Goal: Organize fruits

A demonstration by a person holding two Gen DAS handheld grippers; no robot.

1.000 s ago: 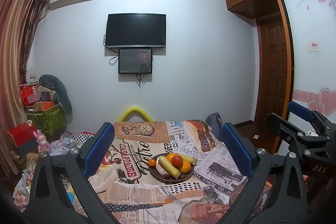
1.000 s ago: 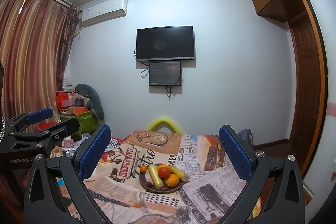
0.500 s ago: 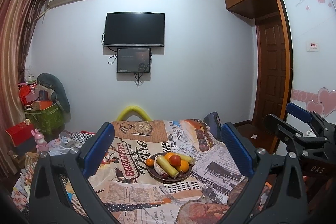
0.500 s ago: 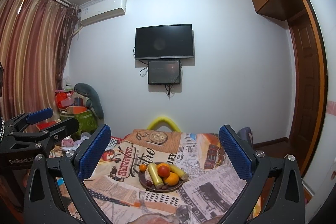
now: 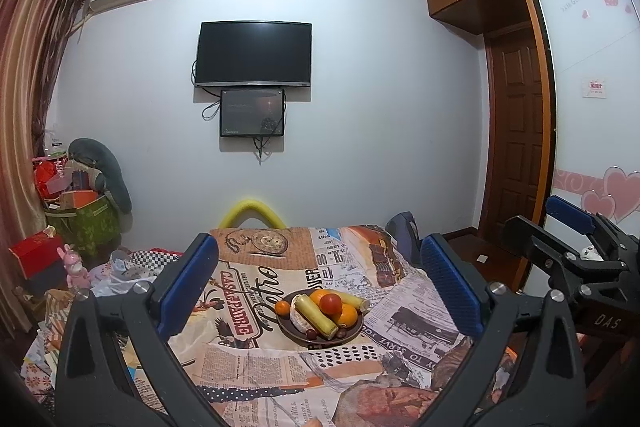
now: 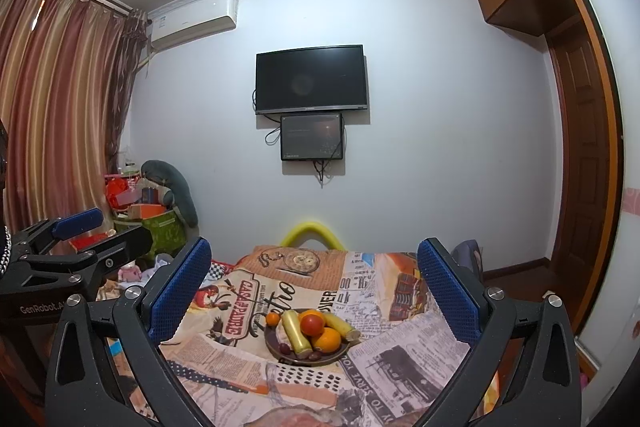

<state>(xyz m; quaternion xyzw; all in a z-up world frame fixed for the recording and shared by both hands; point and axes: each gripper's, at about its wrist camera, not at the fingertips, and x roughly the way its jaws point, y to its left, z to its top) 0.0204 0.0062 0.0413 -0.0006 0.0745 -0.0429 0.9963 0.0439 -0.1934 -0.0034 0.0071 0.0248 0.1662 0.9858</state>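
Observation:
A dark round plate [image 5: 298,335] [image 6: 335,356] of fruit sits mid-table on a newspaper-print cloth. It holds a red tomato [image 5: 331,304] [image 6: 312,325], an orange [image 5: 347,315] [image 6: 327,339], a small tangerine [image 5: 282,307] [image 6: 272,319], two pale yellow-green long fruits [image 5: 315,316] [image 6: 296,332] and some dark small fruits. My left gripper [image 5: 320,283] hangs open above the near table, well short of the plate. My right gripper [image 6: 314,287] is open too, at a similar distance. Each gripper shows at the edge of the other's view.
The table's cloth [image 5: 256,275] reaches a yellow chair back [image 5: 251,211] at the far end. Clutter of boxes and a green bag [image 5: 84,223] fills the left corner. A wooden door [image 5: 516,147] and wardrobe stand on the right.
Both views have shifted slightly; the plate sits a touch higher in each, as both grippers tilt or drift a little. Both stay open.

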